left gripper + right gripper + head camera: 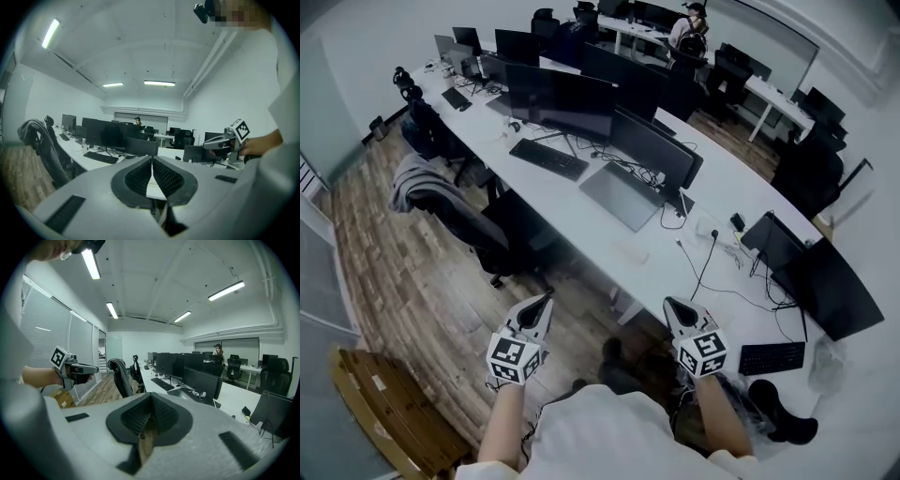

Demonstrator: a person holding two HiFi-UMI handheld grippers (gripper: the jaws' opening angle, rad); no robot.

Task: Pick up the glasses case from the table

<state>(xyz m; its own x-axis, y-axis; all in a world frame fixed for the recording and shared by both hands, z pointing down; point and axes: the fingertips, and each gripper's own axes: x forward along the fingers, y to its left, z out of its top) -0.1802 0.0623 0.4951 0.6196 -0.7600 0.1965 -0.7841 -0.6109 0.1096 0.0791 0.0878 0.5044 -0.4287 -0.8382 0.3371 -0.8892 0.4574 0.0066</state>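
Note:
A small pale oblong case [630,251] lies on the long white table [741,187], near its front edge, and it looks like the glasses case. Both grippers hang over the wooden floor, short of the table and apart from the case. My left gripper [547,298] is shut and holds nothing; in its own view the pads [152,158] meet at the tips. My right gripper [667,304] is also shut and empty, with its jaws [151,394] together. Each gripper shows in the other's view: the right gripper [220,144] and the left gripper [79,369].
Monitors [562,101], keyboards [548,157], a laptop [623,194] and cables [703,267] crowd the table. An office chair with a grey jacket [427,183] stands at the left of it. A brown box [389,412] sits on the floor at lower left. A person [686,33] sits far back.

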